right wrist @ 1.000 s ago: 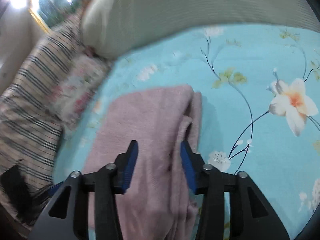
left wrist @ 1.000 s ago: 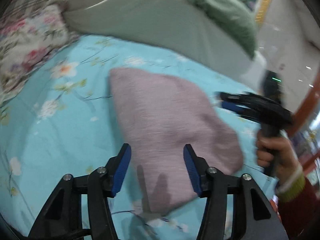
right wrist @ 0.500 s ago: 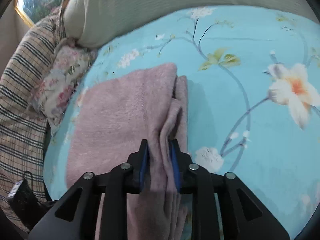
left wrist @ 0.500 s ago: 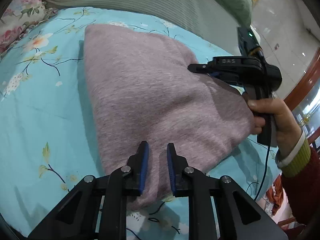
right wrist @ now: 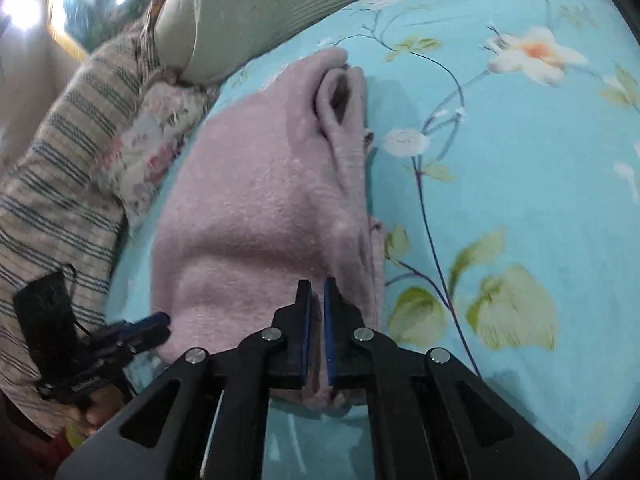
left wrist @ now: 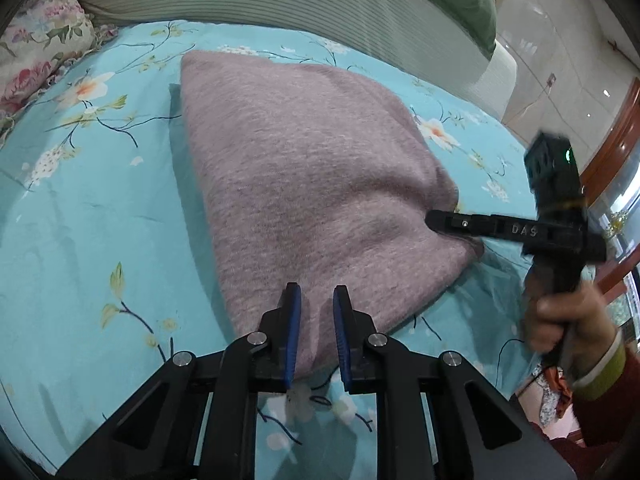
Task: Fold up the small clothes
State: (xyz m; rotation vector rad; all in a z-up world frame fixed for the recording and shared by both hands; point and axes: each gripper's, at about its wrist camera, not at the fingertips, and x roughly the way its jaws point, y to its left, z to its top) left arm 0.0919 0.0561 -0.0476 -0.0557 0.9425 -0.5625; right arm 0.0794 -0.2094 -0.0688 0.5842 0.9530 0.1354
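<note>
**Both claws clamped on the near edge of a half-folded pink knit**

Turquoise floral bedding is filling the left wrist view, with a ribbed grey-green bolster (left wrist: 320, 4) lying far ahead of the claw and a flowered cushion (left wrist: 36, 52) sitting off to the far left. Straight ahead of the left gripper (left wrist: 316, 332), the pink knit garment (left wrist: 312, 168) is lying on the bedsheet (left wrist: 88, 216) as a flat, roughly triangular slab. Its near hem is running in between the blue pads, which are standing narrow and pinching that hem. Out to the right, the right gripper (left wrist: 434, 222) is biting into the garment's right corner, with the person's hand (left wrist: 560, 320) wrapping its handle.

Patterned sheet is also spreading to the right of the claw in the right wrist view, its big cream flower (right wrist: 532, 52) lying far ahead. The right gripper (right wrist: 316, 336) is pressing its pads nearly together on a bunched ridge of the garment (right wrist: 248, 200), which is stretching away ahead and to the left. Along the cloth's right side, stacked layers are showing as open rolls at the far end, so at least one fold seems to be done already. The left gripper (right wrist: 156, 320) is appearing low on the left, touching the near edge of the cloth, in front of a striped pillow (right wrist: 60, 152).

With both near corners gripped, the next fold looks ready to begin; carrying that edge over and flattening the bundle appear to be still left.
</note>
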